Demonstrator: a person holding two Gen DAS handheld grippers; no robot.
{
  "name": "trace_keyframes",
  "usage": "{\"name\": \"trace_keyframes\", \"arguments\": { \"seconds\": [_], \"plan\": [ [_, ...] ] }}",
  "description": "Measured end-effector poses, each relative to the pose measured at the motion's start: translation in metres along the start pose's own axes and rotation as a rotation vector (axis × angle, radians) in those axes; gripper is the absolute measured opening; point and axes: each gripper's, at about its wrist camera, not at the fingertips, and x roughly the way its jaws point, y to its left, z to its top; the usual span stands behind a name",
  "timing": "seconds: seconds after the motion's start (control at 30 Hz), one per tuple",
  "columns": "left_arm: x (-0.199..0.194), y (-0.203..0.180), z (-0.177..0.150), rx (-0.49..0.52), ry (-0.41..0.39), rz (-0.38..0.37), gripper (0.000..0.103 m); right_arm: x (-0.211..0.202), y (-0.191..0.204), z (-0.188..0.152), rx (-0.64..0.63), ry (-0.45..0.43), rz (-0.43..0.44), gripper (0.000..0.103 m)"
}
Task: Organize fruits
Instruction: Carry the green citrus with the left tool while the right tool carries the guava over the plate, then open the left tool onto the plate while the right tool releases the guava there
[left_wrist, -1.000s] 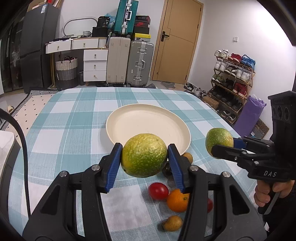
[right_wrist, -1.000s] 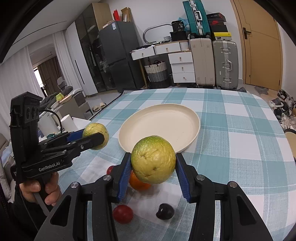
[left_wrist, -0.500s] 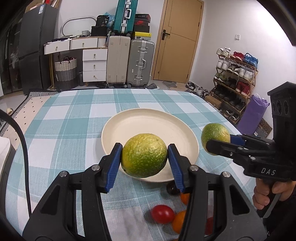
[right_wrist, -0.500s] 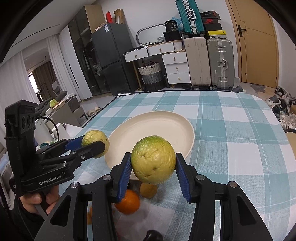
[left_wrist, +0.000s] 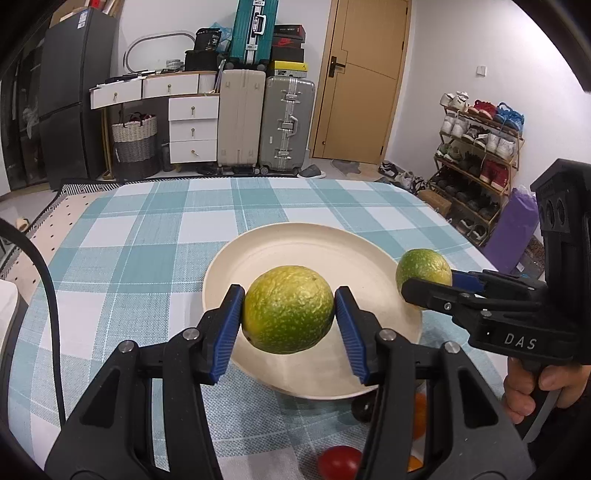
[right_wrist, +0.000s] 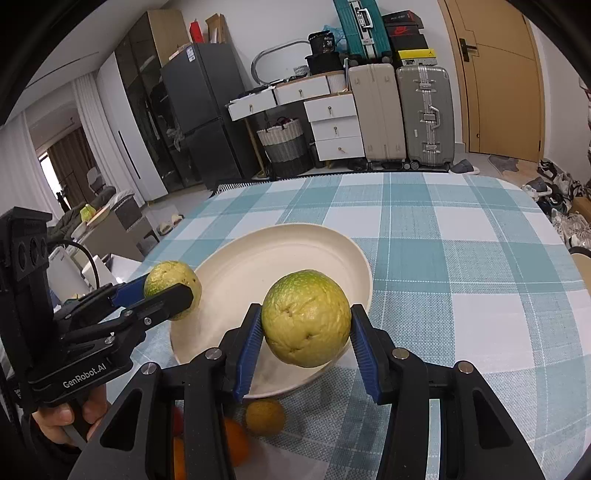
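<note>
My left gripper is shut on a green mottled orange and holds it above the near part of a cream plate. My right gripper is shut on a yellow-green orange above the plate's near rim. The right gripper also shows in the left wrist view, over the plate's right rim. The left gripper shows in the right wrist view, over the plate's left rim.
Small fruits lie on the checked tablecloth in front of the plate: a red tomato, an orange one, a yellow-brown one and a dark one. Suitcases, drawers and a shoe rack stand beyond the table.
Both grippers have moved forward with their oranges, from over the loose fruits to over the plate's near part. The small fruits now lie low in both views.
</note>
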Motion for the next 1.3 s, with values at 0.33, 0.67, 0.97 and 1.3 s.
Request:
{"name": "trace_keyframes", "arguments": {
  "seconds": [0.33, 0.67, 0.97, 1.3],
  "plan": [
    [0.021, 0.005, 0.0, -0.001, 0.058, 0.009, 0.048, 0.025, -0.001, 0.006, -0.02, 0.047, -0.045, 0.048],
    [0.03, 0.01, -0.003, -0.009, 0.088, 0.012, 0.048, 0.04, 0.005, 0.006, -0.066, 0.076, -0.057, 0.048],
    [0.026, 0.015, -0.003, -0.035, 0.073, 0.009, 0.048, 0.033, 0.008, 0.008, -0.091, 0.034, -0.063, 0.05],
    [-0.012, 0.008, -0.004, -0.011, 0.024, 0.018, 0.085, -0.011, 0.002, 0.002, -0.067, -0.016, -0.057, 0.098]
  ]
}}
